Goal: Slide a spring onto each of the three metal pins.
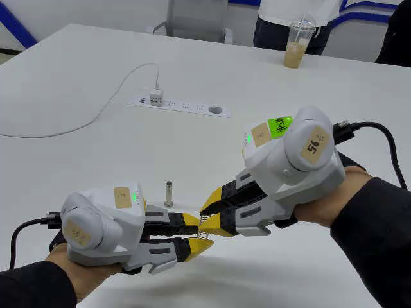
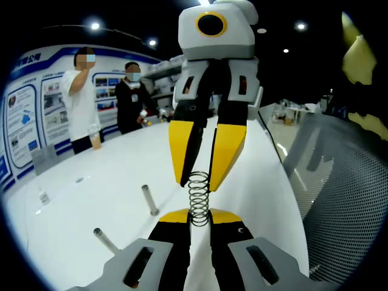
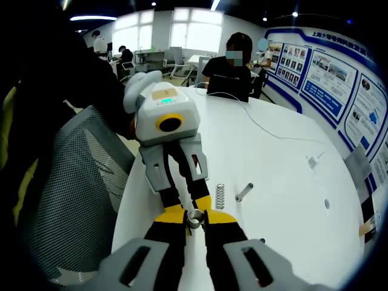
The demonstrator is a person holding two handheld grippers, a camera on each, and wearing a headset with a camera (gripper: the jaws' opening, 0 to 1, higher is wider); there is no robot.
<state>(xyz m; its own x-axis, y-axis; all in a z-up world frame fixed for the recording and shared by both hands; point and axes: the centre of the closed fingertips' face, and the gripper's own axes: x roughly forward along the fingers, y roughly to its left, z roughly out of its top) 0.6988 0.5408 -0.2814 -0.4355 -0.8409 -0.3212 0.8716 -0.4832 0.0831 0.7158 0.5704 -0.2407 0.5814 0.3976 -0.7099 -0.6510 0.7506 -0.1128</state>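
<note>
Steel spring [image 2: 198,197], ends hidden inside left claw [image 2: 199,217] and right claw [image 3: 195,217]

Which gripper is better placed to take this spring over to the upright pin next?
Left, probably. The left gripper is closed on one end of the spring, and the upright pin stands just beyond its tips. The right gripper reaches in from the far side, its grip unclear.

Upright pin [image 1: 169,192] mid-table; bare tabletop [image 1: 83,160] all round it; power strip [image 1: 183,106] and cable [image 1: 114,97] well behind
</note>
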